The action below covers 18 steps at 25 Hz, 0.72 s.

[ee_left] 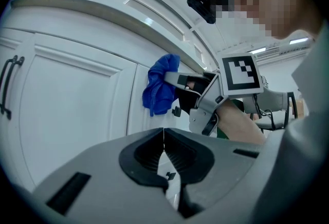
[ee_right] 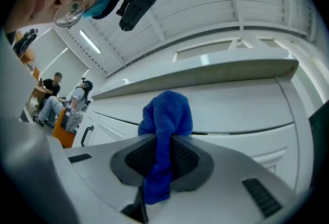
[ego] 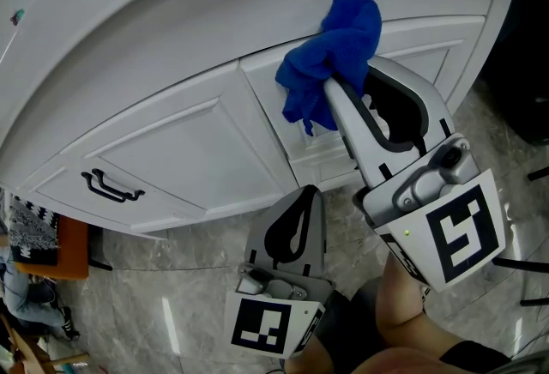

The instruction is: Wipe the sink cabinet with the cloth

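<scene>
Head view shows the right gripper [ego: 330,89] reaching up to the white cabinet [ego: 171,136], its jaws closed on a blue cloth [ego: 339,38]. Taking the black handle [ego: 110,186] on the left-hand door as the mark, the cloth sits well to the right of it and higher, on the panel just under the counter's lip. It looks pressed against that panel, though I can't swear to the contact.

The left gripper is lower than the handle and to its right, clear of the cabinet front. Its jaws are fully together with nothing between them.

The cloth is a soft, light, limp thing, by the look of it a fluffy towelling. I'd expect it to crumple and drag rather than slide cleanly, and to slip loose if held only by a corner. The hold it has now seems the sensible one: pinched across the middle of the bunch, with a fat wad standing past the jaw tips to do the wiping.

Its long axis runs along the jaws. The bunched head points up and away, towards the lip above the handle's level. A thin tail hangs back through the jaws towards the person.
</scene>
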Motion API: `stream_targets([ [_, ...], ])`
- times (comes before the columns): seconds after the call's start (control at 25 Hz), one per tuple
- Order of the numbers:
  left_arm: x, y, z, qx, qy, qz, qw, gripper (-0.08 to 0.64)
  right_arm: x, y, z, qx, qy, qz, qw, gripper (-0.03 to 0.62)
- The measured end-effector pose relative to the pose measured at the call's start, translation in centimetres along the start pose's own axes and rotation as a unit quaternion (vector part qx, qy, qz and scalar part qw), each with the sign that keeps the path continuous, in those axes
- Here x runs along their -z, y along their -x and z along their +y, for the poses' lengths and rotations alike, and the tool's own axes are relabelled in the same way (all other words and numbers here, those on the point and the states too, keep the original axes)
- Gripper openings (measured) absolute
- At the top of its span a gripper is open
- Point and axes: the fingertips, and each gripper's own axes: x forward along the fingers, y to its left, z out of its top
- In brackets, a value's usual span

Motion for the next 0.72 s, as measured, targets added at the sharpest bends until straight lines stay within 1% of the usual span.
stream_targets([
  [0.12, -0.1, 0.0, 0.3, -0.008, 0.014, -0.006, 0.9999, 0.006, 0.2, 0.1, -0.4, 0.009, 0.0, 0.002, 1.0, 0.075],
  [0.72, -0.1, -0.3, -0.3, -0.001, 0.013, -0.006, 0.9999, 0.006, 0.3, 1.1, -2.4, 0.038, 0.004, 0.004, 0.999, 0.075],
])
